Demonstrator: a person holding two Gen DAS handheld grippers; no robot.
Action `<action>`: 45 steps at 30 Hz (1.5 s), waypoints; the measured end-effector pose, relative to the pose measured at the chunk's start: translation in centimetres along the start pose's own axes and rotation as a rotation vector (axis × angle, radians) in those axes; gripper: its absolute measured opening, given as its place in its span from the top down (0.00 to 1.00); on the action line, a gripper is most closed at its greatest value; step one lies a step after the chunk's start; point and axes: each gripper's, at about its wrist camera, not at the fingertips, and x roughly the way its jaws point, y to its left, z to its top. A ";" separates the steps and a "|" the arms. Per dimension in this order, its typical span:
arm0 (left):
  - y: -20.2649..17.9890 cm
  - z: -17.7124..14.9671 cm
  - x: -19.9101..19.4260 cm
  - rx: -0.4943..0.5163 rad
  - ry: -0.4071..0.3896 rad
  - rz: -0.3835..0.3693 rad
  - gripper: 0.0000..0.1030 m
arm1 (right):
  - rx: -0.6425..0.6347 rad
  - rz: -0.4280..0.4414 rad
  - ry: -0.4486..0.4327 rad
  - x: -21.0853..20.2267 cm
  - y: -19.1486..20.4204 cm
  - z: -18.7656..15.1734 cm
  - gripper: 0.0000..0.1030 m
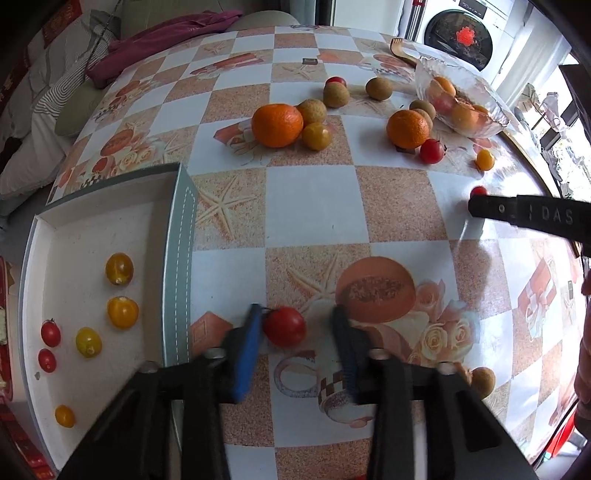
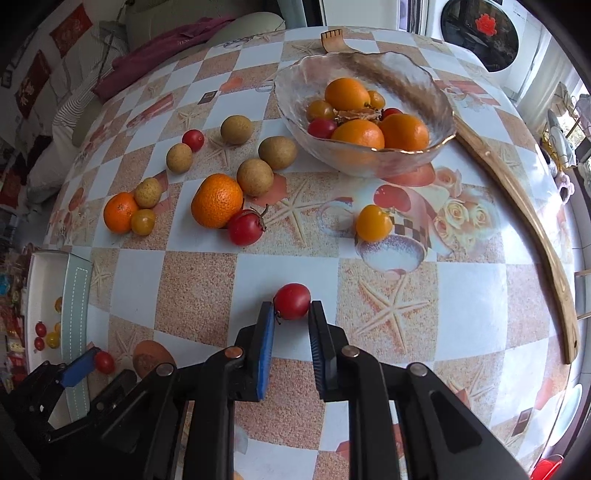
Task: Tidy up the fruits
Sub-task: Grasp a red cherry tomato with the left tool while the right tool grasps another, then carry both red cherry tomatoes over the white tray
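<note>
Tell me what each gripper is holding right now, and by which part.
The right gripper pinches a red cherry tomato by its two sides. The left gripper straddles a second tomato, only one pad touching: not held.

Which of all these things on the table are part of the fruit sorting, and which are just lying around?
Part of the job:
- red tomatoes
- yellow tomatoes
- oranges
- brown round fruits
- glass bowl
- white tray

Just lying about:
- wooden backscratcher
- purple garment
- washing machine
</note>
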 end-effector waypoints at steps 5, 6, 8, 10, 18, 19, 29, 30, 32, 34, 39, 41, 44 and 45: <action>0.0 0.3 0.0 0.001 0.005 -0.026 0.79 | 0.017 0.022 0.003 -0.9 -0.7 -0.9 0.80; 0.0 0.2 -0.1 -0.001 0.008 -0.035 0.79 | 0.024 0.033 0.002 -1.1 -0.8 -1.0 0.80; 0.0 0.1 -0.3 -0.002 0.009 -0.044 0.79 | 0.034 0.046 0.003 -1.4 -1.0 -1.3 0.80; -0.1 -0.1 -0.7 0.003 0.008 -0.050 0.79 | 0.044 0.061 0.003 -1.9 -1.1 -1.8 0.80; 0.4 -0.7 -2.9 -0.011 -0.016 -0.092 0.79 | 0.074 0.095 0.032 -3.4 -0.9 -3.3 0.80; 0.6 -0.8 -3.3 -0.014 -0.020 -0.095 0.79 | 0.073 0.099 0.035 -3.6 -0.7 -3.4 0.80; 5.3 -2.0 -7.3 -0.089 -0.076 -0.082 0.79 | -0.003 0.147 0.044 -5.0 4.2 -3.5 0.80; 5.9 -2.3 -7.7 -0.101 -0.080 -0.079 0.79 | -0.015 0.152 0.044 -5.1 4.9 -3.4 0.80; 7.4 -2.8 -8.3 -0.127 -0.087 -0.068 0.79 | -0.043 0.164 0.044 -5.2 6.6 -3.4 0.80; 8.9 -3.4 -8.7 -0.150 -0.091 -0.055 0.79 | -0.070 0.176 0.047 -5.3 8.2 -3.4 0.80; 12.5 -5.4 -9.4 -0.210 -0.088 -0.020 0.79 | -0.136 0.208 0.063 -5.3 12.3 -3.7 0.80; 13.8 -6.2 -9.5 -0.235 -0.083 -0.010 0.79 | -0.169 0.220 0.071 -5.1 14.3 -3.9 0.80; 15.6 -7.6 -9.7 -0.272 -0.078 0.007 0.79 | -0.209 0.232 0.083 -4.9 16.8 -4.4 0.80; 16.2 -8.0 -9.7 -0.286 -0.076 0.012 0.79 | -0.226 0.236 0.089 -4.7 17.7 -4.6 0.80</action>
